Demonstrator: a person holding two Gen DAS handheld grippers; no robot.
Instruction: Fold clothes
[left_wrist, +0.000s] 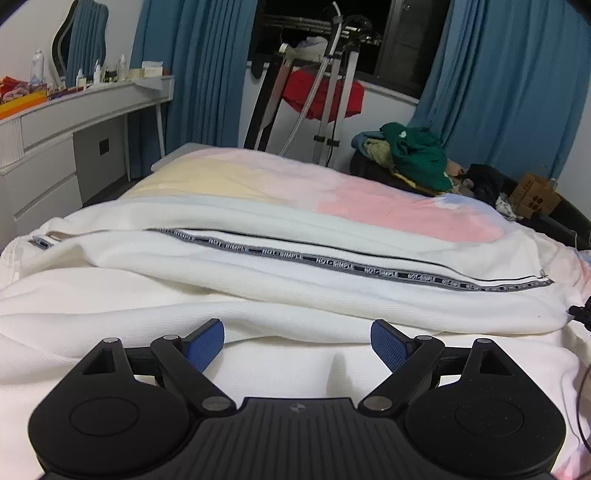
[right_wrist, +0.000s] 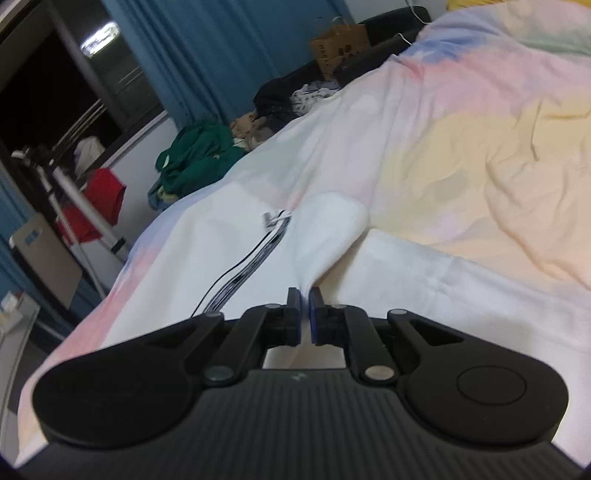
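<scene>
A pastel bedspread (left_wrist: 280, 184) in yellow, pink and pale blue covers the bed, with blue curtains (left_wrist: 192, 66) hanging either side of a dark window (left_wrist: 317, 14). A white dresser (left_wrist: 66, 122) on the left carries bottles and boxes under a wavy mirror (left_wrist: 79, 33). Beyond the bed stand a metal rack (left_wrist: 332, 96) with red cloth (left_wrist: 321, 96), a green garment pile (left_wrist: 413, 151) and a cardboard box (left_wrist: 535, 195)

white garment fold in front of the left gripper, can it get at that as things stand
Probably yes. The left gripper is open, its blue pads spread just above the white garment, and nothing lies between them and the raised fold ahead.
</scene>
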